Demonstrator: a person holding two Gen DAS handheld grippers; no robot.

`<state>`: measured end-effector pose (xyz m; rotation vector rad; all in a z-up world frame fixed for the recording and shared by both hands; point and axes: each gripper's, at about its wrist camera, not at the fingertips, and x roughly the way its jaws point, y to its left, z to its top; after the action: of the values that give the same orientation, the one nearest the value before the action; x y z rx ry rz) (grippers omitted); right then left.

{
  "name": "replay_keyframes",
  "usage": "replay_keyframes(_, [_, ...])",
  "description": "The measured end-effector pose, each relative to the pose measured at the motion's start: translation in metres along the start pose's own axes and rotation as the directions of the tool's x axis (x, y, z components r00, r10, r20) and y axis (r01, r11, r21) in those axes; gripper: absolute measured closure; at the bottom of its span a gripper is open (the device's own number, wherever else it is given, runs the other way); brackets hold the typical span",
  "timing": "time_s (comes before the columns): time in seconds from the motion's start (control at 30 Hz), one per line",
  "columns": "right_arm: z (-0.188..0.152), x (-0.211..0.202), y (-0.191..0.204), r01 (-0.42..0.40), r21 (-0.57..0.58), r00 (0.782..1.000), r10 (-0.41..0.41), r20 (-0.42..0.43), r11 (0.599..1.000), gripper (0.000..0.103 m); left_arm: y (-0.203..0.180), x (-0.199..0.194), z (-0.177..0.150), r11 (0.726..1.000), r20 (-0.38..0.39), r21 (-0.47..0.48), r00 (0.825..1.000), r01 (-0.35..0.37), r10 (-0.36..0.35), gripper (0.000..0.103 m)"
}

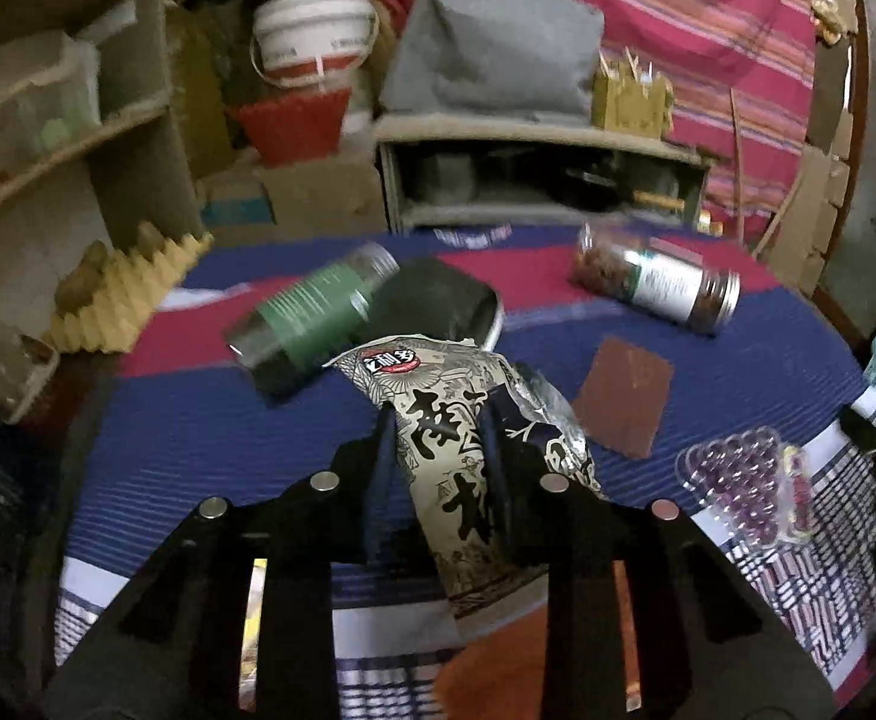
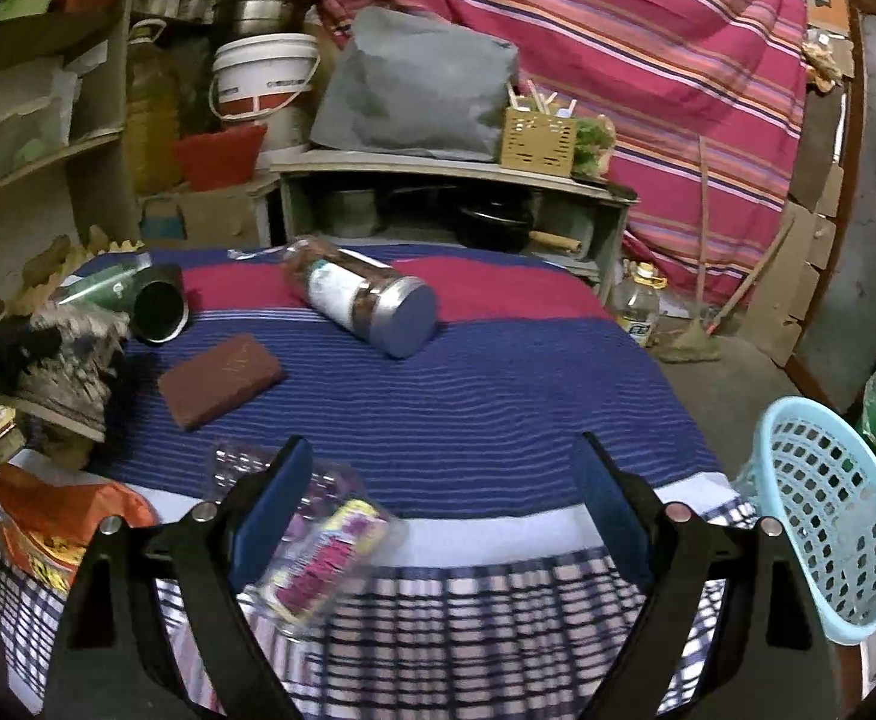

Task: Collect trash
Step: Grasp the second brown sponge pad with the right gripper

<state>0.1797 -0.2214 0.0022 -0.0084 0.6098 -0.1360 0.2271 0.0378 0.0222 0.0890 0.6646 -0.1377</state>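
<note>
My left gripper (image 1: 438, 426) is shut on a cream-and-black printed snack wrapper (image 1: 438, 384) and holds it over the striped tablecloth (image 1: 198, 420); it also shows at the left of the right wrist view (image 2: 72, 360). My right gripper (image 2: 438, 468) is open and empty, above a clear plastic blister tray (image 2: 318, 546) with a pink label that lies by its left finger. The same tray shows in the left wrist view (image 1: 738, 480). A light blue plastic basket (image 2: 822, 516) stands at the table's right edge.
A green-labelled jar (image 1: 312, 306), a dark tin (image 1: 438, 300), a spice jar (image 2: 366, 294) and a brown pad (image 2: 222, 378) lie on the cloth. An orange packet (image 2: 54, 528) lies front left. Shelves, a white bucket (image 2: 258, 78) and a low cabinet (image 2: 450, 204) stand behind the table.
</note>
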Motion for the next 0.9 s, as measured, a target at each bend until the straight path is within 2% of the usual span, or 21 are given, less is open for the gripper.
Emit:
replay_keyframes(0.13, [0.007, 0.005, 0.026, -0.038, -0.002, 0.999, 0.038, -0.011, 0.999, 0.017, 0.017, -0.025, 0.01, 1.0, 0.059, 0.0, 0.998, -0.015, 0.015, 0.076])
replay_keyframes(0.27, [0.015, 0.011, 0.055, -0.068, -0.013, 0.997, 0.068, -0.022, 0.998, 0.017, 0.04, -0.04, 0.014, 0.998, 0.105, -0.002, 0.992, -0.064, 0.064, 0.076])
replay_keyframes(0.4, [0.024, 0.025, 0.088, -0.077, -0.042, 0.996, 0.075, -0.046, 0.996, 0.017, 0.066, -0.039, 0.012, 0.995, 0.115, -0.03, 0.988, -0.099, 0.101, 0.076])
replay_keyframes(0.53, [0.03, 0.044, 0.111, -0.085, -0.017, 0.993, 0.084, -0.085, 0.996, 0.017, 0.091, -0.035, 0.004, 0.993, 0.112, -0.065, 0.988, -0.103, 0.11, 0.076])
replay_keyframes(0.67, [0.035, 0.07, 0.131, -0.071, -0.017, 0.987, 0.068, -0.143, 0.997, 0.017, 0.109, -0.031, -0.001, 0.989, 0.098, -0.088, 0.987, -0.116, 0.125, 0.076])
replay_keyframes(0.77, [0.037, 0.086, 0.14, -0.025, -0.02, 0.984, 0.021, -0.176, 0.999, 0.017, 0.121, -0.03, -0.003, 0.987, 0.098, -0.108, 0.986, -0.123, 0.134, 0.076])
replay_keyframes(0.9, [0.037, 0.108, 0.146, 0.01, -0.007, 0.969, -0.012, -0.245, 1.0, 0.017, 0.131, -0.033, -0.002, 0.982, 0.103, -0.123, 0.982, -0.143, 0.156, 0.076])
